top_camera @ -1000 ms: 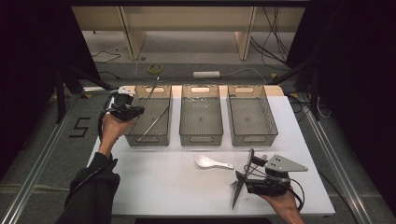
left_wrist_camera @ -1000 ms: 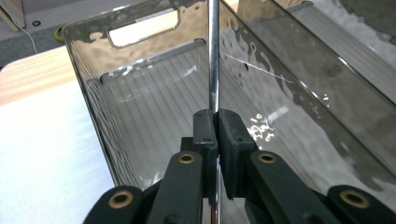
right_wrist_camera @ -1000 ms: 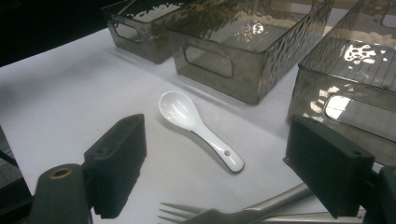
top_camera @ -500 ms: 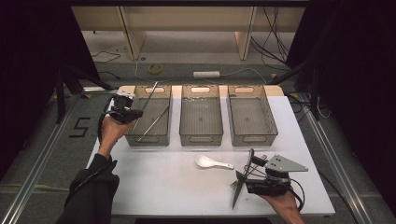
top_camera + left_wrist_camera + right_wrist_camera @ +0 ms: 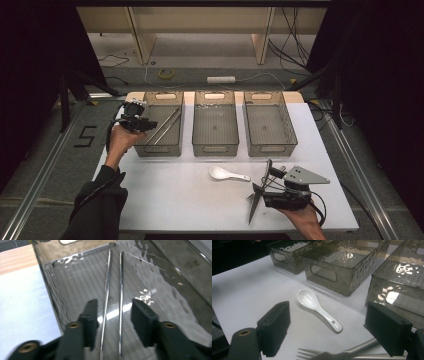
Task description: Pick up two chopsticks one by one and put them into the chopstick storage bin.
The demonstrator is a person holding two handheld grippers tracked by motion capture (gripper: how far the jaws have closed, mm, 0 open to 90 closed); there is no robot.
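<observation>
Two metal chopsticks (image 5: pixel 121 290) lie side by side on the floor of the left grey bin (image 5: pixel 159 150), also seen from above as chopsticks (image 5: pixel 166 126). My left gripper (image 5: pixel 115 310) hovers just above them at the bin's left wall (image 5: pixel 145 125). Its jaws have just been opening and touch neither stick. At the table's front right, my right gripper (image 5: pixel 257 192) stands wide open. A metal fork (image 5: pixel 332 354) lies on the table between its jaws (image 5: pixel 330 322), untouched. A white ceramic spoon (image 5: pixel 317 307) rests ahead of it, the same spoon (image 5: pixel 227 174) near the table's middle.
Three grey see-through bins stand in a row at the back of the white table (image 5: pixel 165 200): the left one, a middle bin (image 5: pixel 215 149) and a right bin (image 5: pixel 272 148), both with nothing in them. Cables and a tape roll lie on the floor behind.
The left gripper's jaws have opened. The chopstick that slanted up from the bin to the gripper now lies flat beside the other one. Both hands stayed where they were.
</observation>
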